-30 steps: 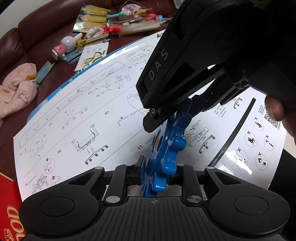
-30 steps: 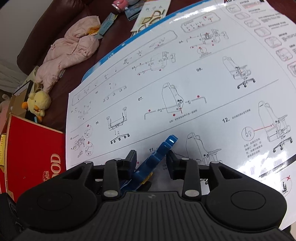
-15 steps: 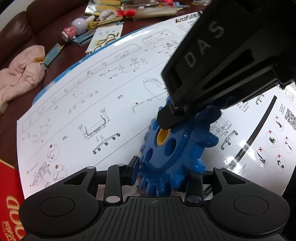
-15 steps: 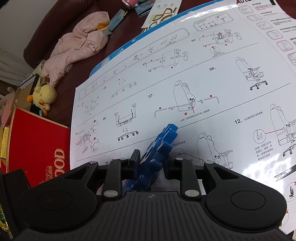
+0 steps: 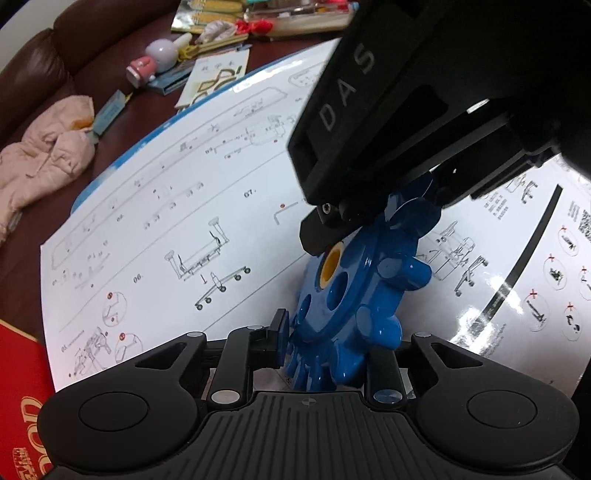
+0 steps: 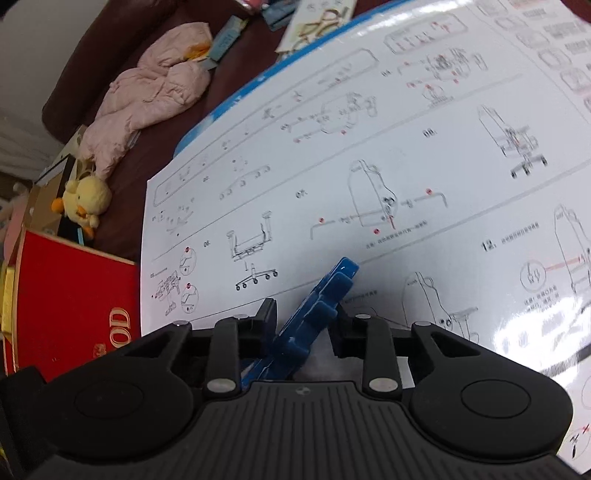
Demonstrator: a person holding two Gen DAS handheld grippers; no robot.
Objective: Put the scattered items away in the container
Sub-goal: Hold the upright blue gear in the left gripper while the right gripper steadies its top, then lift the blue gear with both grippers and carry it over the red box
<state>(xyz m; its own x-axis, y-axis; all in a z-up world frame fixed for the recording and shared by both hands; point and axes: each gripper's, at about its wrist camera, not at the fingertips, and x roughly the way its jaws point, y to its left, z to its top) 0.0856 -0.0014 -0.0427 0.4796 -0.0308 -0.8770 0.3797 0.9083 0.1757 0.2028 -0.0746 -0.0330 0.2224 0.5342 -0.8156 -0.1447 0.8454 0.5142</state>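
A blue toy gear (image 5: 354,299) with a yellow hub stands tilted on the white instruction sheet (image 5: 166,229). My right gripper (image 5: 373,221) comes in from the upper right in the left wrist view and is shut on the gear's upper rim. In the right wrist view the gear (image 6: 314,310) sits edge-on between the right gripper's (image 6: 306,317) fingers. My left gripper (image 5: 325,343) is open, its fingers spread to either side of the gear's lower rim. The red box (image 6: 74,299) lies at the sheet's left edge.
A pink cloth (image 6: 155,92) and a yellow plush duck (image 6: 85,203) lie left of the sheet. A small pink-and-white figure (image 5: 155,59), booklets (image 5: 214,77) and packets (image 5: 221,11) lie at the far side, on a brown surface.
My left gripper let go of the blue gear and opened. The gear turned from edge-on to face-on in the left view and stayed in my right gripper. Both views shifted slightly.
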